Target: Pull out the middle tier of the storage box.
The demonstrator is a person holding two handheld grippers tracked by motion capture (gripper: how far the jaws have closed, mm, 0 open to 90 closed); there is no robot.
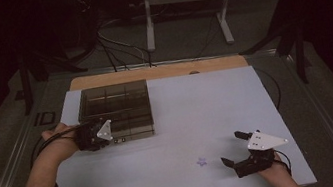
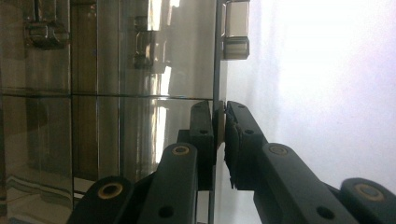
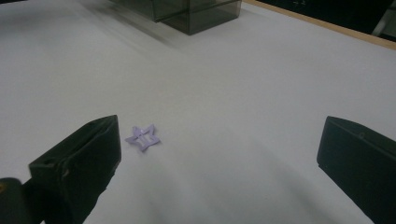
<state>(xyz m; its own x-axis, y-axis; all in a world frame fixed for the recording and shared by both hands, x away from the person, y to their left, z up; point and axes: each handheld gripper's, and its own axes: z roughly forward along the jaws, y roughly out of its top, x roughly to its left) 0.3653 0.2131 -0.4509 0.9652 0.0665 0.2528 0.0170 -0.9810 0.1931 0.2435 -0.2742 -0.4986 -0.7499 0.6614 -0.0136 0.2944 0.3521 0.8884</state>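
At about nine o'clock on the desk (image 1: 179,122), the left gripper (image 1: 110,135) sits against the near left corner of the smoked clear compartment box (image 1: 115,110); in the left gripper view its jaws are drawn nearly together, clamped on the thin edge of the box wall (image 2: 218,122), one jaw inside the wall and one outside; a latch (image 2: 236,29) shows on that same edge farther along, toward twelve o'clock in that view. The box itself lies flat at the far left of the desk, its dividers visible through the lid. At about five o'clock on the desk, well apart from the box, the right gripper (image 1: 233,148) rests low with its jaws spread wide and nothing between them; a small lilac star-shaped piece (image 3: 143,137) lies flat on the desk just beside its left jaw, at roughly nine o'clock from the gripper in the high view.
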